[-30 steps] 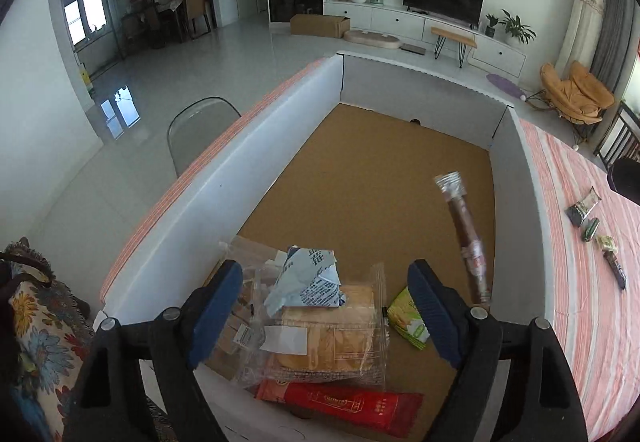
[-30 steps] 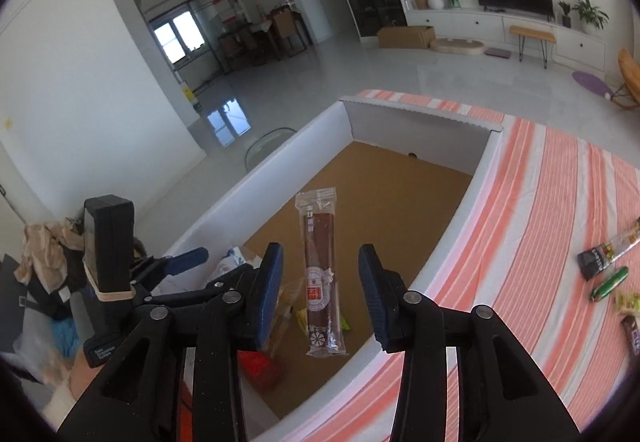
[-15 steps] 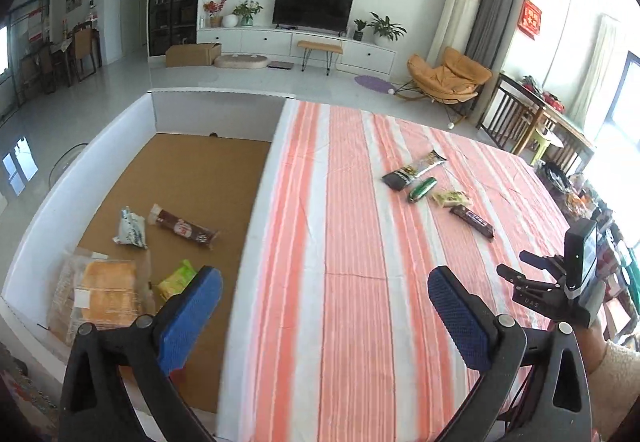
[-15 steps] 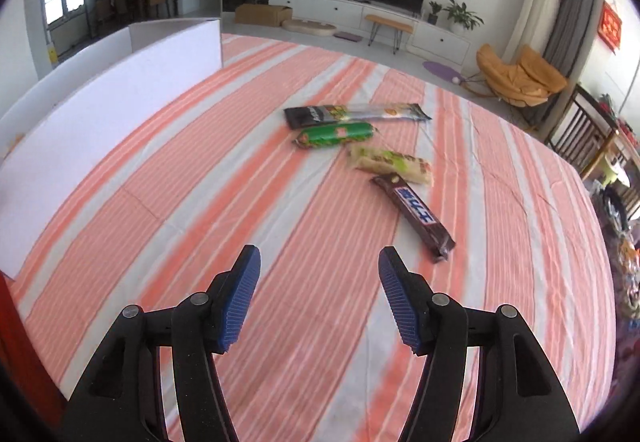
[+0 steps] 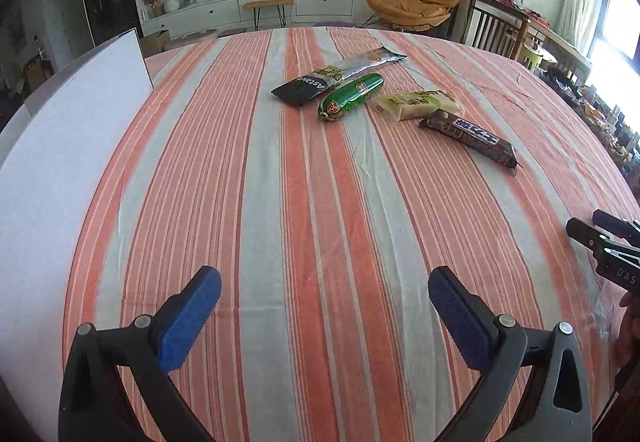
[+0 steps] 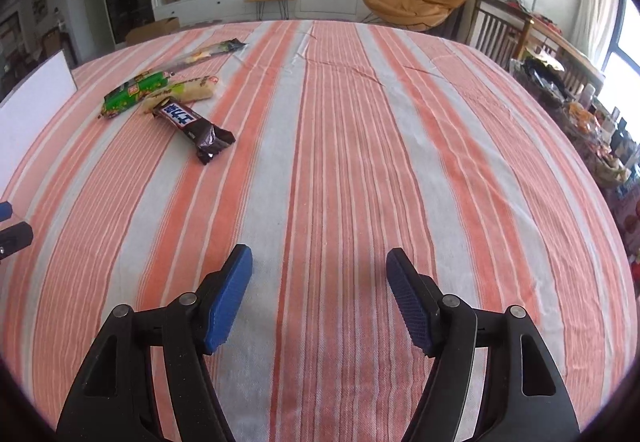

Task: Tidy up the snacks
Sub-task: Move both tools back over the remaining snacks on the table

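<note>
white box wall point(image 5: 68, 145) at left edge of left wrist view, smaller corner of it point(image 6: 32, 89) at left edge of right wrist view; interior hidden in both, contents impossible to tell.

four snacks clustered on striped tablecloth point(image 5: 320, 226), far from both tongs, outside the box. long black-and-silver packet point(image 5: 332, 77) farthest back, green sausage-shaped pack point(image 5: 351, 96) just beside it and touching, pale yellow-green packet point(image 5: 418, 103) next over, brown chocolate bar point(image 5: 472, 137) nearest, one end touching the pale packet.

left gripper point(image 5: 324, 306) spread fully wide, blue pads point(image 5: 188, 322) over bare cloth, nothing between. right gripper point(image 6: 320, 294) with jaws opening, nothing between, only cloth below; pads point(image 6: 230, 302) blue as well.

seen only from left wrist: snacks near centre, all four labels legible in outline, tip of the right gripper point(image 5: 604, 246) at right edge with part of a hand point(image 5: 628, 326) below it.

seen only from right wrist: snacks pushed to upper left, long packet point(image 6: 208, 51) mostly glare, green pack point(image 6: 134, 93) and pale packet point(image 6: 192, 89) overlapping, chocolate bar point(image 6: 192, 129) with crumpled near end; wide bare stretch of cloth point(image 6: 360, 161) to the right; dark tip of left gripper point(image 6: 12, 234) at left edge.
</note>
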`<state>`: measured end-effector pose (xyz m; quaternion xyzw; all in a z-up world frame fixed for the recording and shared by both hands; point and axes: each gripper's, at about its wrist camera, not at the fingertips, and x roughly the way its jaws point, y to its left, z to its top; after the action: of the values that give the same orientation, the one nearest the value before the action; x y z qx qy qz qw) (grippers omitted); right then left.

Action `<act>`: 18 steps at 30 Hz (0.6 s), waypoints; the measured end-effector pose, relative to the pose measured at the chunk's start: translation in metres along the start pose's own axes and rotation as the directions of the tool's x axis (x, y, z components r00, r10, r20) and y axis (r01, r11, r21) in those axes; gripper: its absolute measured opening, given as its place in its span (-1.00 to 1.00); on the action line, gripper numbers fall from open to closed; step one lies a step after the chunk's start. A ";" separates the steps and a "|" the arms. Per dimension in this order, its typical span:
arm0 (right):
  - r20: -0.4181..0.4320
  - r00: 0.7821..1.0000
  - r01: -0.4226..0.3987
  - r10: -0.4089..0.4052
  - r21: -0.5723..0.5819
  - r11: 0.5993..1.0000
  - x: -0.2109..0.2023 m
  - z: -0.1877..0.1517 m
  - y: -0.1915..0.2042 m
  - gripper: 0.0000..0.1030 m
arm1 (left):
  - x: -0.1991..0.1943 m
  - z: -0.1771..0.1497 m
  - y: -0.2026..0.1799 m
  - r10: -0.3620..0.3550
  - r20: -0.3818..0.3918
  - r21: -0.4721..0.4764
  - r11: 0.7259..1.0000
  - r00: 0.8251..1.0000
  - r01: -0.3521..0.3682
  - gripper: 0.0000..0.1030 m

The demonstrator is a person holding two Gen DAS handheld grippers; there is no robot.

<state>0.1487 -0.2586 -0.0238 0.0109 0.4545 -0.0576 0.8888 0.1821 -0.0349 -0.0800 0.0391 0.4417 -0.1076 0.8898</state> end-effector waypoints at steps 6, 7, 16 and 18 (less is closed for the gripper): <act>-0.010 1.000 -0.002 0.002 0.025 1.000 0.004 0.001 -0.005 0.67 | 0.021 0.010 0.007 0.011 -0.031 0.014 1.000 0.999 -0.010 1.00; -0.010 1.000 -0.001 0.001 0.025 1.000 0.004 0.001 -0.005 0.67 | 0.021 0.010 0.007 0.013 -0.031 0.015 1.000 0.999 -0.013 1.00; -0.012 1.000 0.001 -0.001 0.030 1.000 0.005 0.001 -0.004 0.70 | 0.021 0.010 0.005 0.012 -0.031 0.014 1.000 0.999 -0.012 1.00; -0.012 1.000 0.001 0.000 0.030 1.000 0.005 0.001 -0.004 0.71 | 0.021 0.010 0.006 0.012 -0.031 0.015 1.000 0.999 -0.012 1.00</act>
<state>0.1520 -0.2633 -0.0274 0.0244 0.4588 -0.0646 0.8858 0.2031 -0.0344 -0.0911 0.0498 0.4544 -0.1049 0.8832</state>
